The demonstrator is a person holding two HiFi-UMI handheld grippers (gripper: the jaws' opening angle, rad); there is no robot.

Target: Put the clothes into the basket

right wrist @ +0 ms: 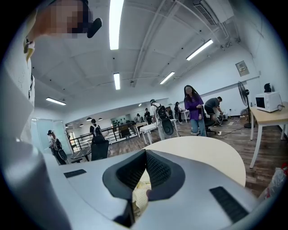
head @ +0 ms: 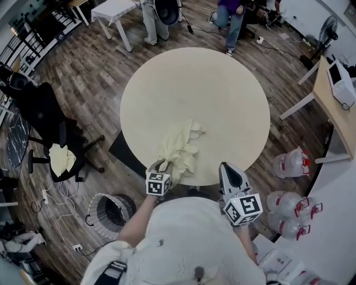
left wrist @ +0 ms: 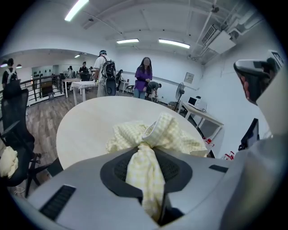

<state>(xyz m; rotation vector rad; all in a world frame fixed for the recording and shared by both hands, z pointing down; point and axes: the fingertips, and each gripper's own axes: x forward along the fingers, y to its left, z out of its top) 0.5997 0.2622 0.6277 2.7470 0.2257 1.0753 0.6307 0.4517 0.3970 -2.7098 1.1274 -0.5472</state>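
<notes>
A pale yellow checked garment lies bunched on the round beige table near its front edge. My left gripper is shut on the garment's near end. In the left gripper view a twisted strip of the cloth runs down between the pads, and the rest is gathered just beyond the tips over the table. My right gripper hovers at the table's front edge to the right, apart from the garment. Its tips meet with nothing between them. A round wire basket stands on the floor at lower left.
A black office chair left of the table carries another pale yellow cloth. Large water bottles stand on the floor at right beside a desk. People and a white table are beyond the far side.
</notes>
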